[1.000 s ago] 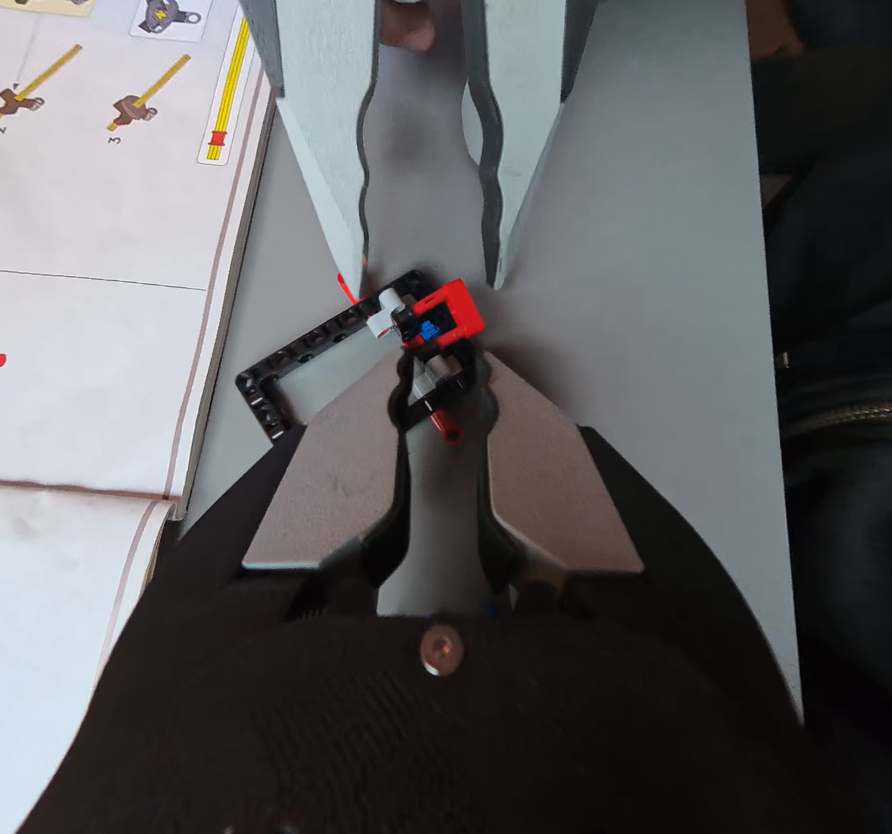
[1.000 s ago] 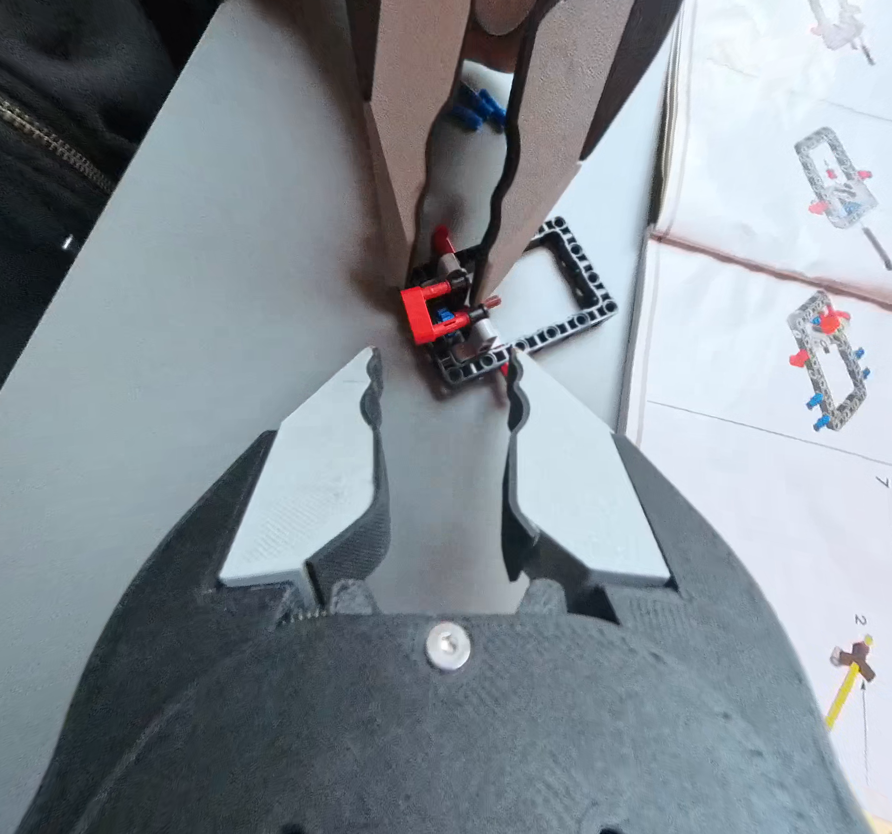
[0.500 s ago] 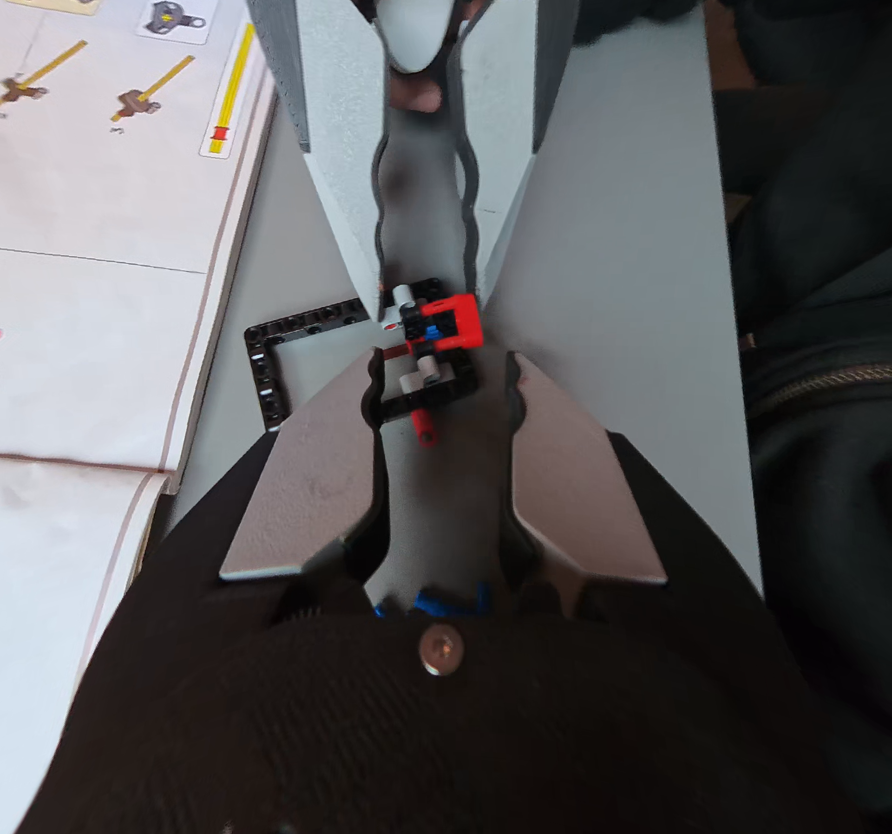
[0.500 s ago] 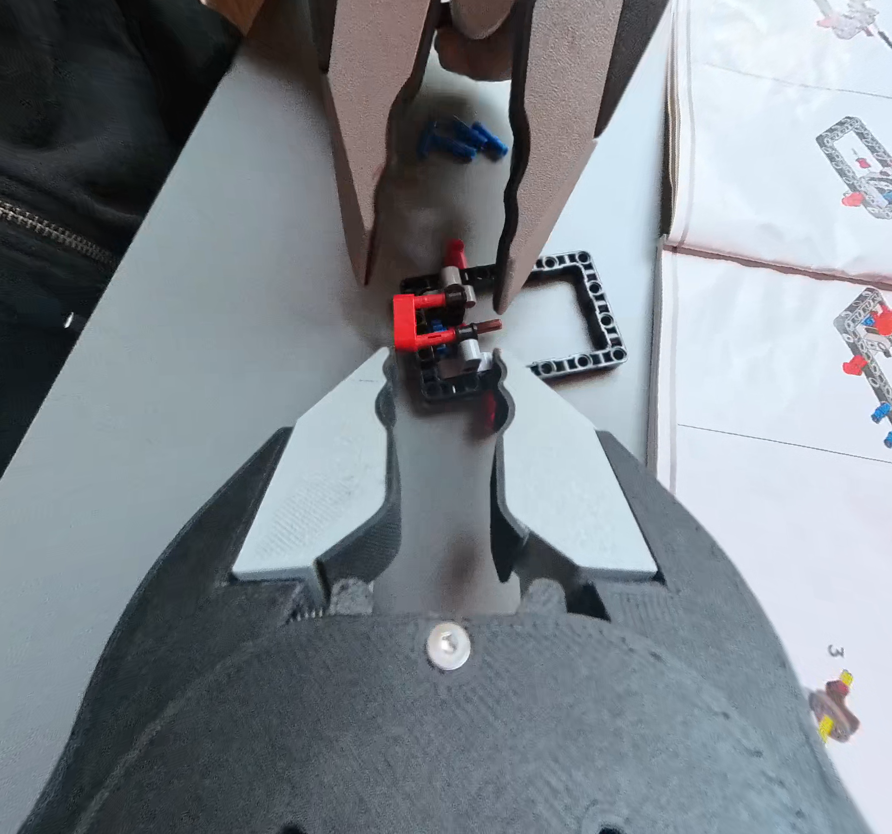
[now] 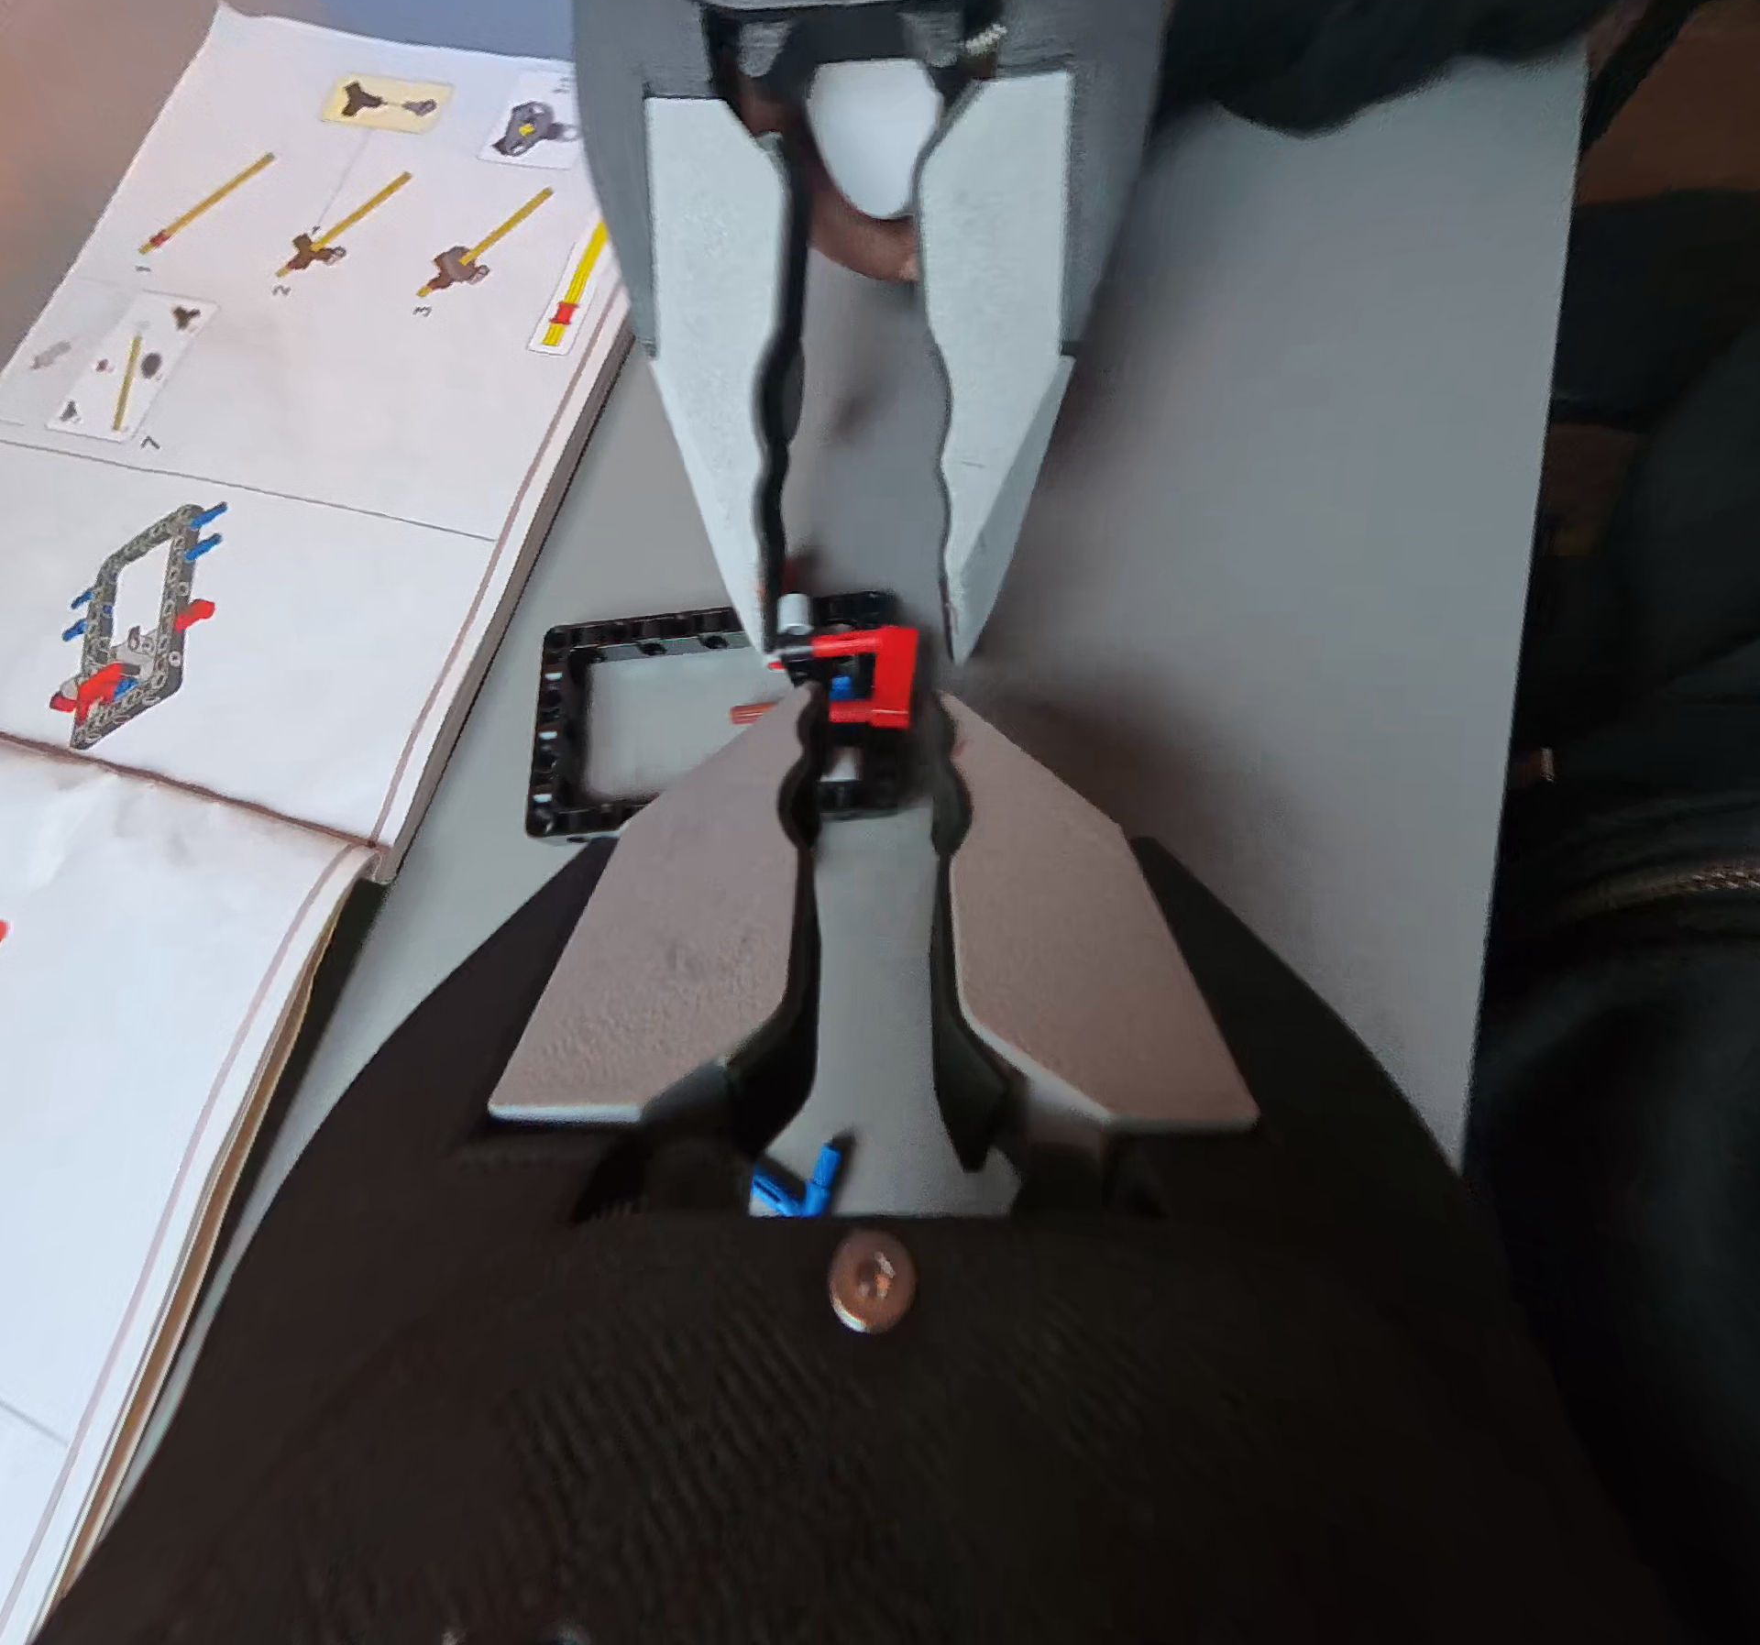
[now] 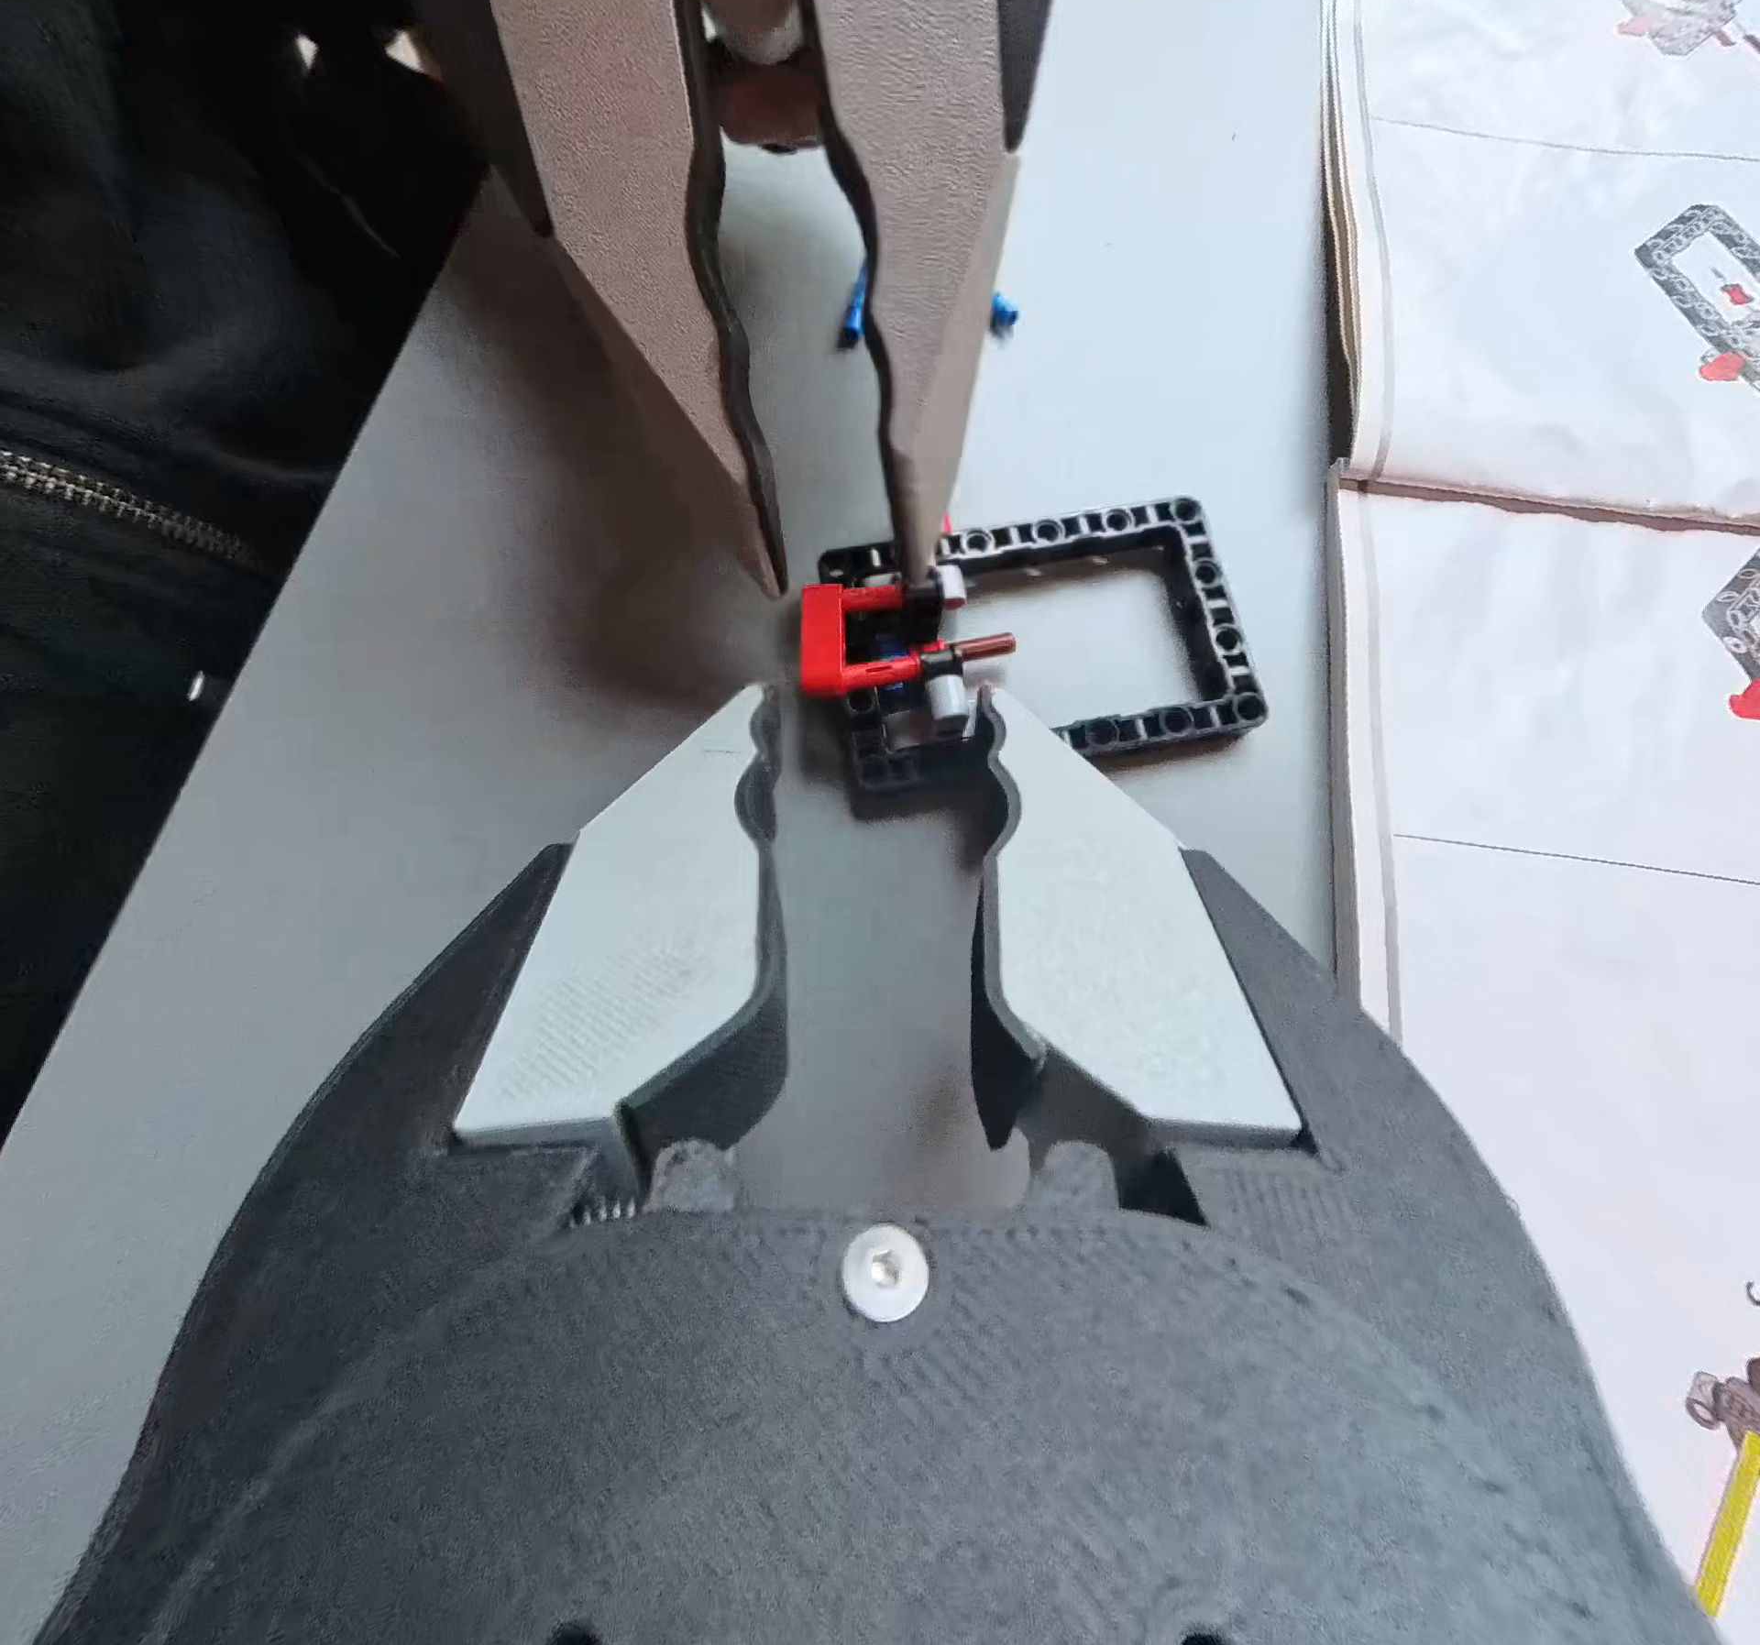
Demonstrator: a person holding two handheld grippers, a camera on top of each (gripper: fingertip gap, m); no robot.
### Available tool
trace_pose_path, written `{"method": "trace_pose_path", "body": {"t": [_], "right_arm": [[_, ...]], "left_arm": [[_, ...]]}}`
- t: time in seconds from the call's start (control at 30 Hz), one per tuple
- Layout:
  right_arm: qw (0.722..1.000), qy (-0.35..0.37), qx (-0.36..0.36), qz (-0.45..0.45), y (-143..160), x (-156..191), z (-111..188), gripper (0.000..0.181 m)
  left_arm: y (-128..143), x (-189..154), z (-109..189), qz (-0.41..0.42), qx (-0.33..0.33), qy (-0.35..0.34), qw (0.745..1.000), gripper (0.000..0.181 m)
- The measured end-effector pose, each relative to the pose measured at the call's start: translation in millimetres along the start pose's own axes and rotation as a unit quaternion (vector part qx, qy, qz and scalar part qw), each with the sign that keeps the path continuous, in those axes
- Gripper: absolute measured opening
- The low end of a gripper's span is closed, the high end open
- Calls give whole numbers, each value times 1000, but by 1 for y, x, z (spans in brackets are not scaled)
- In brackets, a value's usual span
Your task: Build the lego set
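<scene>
The black lego frame (image 6: 1210, 638) lies flat on the grey desk (image 6: 476, 647), between the two grippers that face each other over it. At one short end of the frame sits a red U-shaped piece (image 6: 829, 638) with small grey connectors and a dark red pin (image 6: 981, 644) that points into the open middle of the frame.

The left gripper (image 5: 871, 723) has its jaws released, with a clear gap between them. The tips stand at both sides of the end of the frame that carries the red piece; I cannot tell if they touch it. The right gripper (image 6: 881, 704) also has its jaws apart, and its tips come to the same end of the frame from the opposite side, one tip just beside a grey connector.

Behind the jaws of the left gripper, close to its body, a few blue pins (image 5: 800, 1180) lie on the desk. An open instruction booklet (image 5: 238, 552) lies beside the frame, on the side away from the red piece.
</scene>
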State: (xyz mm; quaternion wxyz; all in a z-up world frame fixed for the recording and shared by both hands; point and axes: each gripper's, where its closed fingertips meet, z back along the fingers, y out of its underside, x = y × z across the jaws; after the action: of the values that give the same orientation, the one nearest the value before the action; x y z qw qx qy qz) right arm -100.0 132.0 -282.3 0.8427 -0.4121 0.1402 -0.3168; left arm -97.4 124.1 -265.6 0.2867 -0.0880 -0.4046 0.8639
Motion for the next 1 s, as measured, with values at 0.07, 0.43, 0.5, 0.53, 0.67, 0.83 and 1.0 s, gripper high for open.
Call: {"method": "trace_pose_path", "body": {"t": [0.07,0.43,0.5,0.53,0.67,0.83,1.0], "right_arm": [[999,-17,-9,26,-1,5,5,42],[979,-177,7,102,-7,6,7,29],[977,-179,7,120,-6,6,0,25],[976,-178,9,125,-5,5,-2,24],[969,-215,-3,120,-8,7,0,12],[963,-261,-19,66,-20,9,1,16],[967,-241,-8,88,-16,7,-5,10]], "left_arm": [[1,-7,-1,-8,16,-3,1000,16],[6,-11,-7,-23,61,-37,997,7],[7,-12,-6,-30,66,-36,997,7],[8,-12,-5,-34,67,-35,997,7],[9,-16,-5,-42,67,-16,997,6],[11,-14,-3,-68,49,-5,996,6],[13,-15,-1,-104,30,23,994,6]]}}
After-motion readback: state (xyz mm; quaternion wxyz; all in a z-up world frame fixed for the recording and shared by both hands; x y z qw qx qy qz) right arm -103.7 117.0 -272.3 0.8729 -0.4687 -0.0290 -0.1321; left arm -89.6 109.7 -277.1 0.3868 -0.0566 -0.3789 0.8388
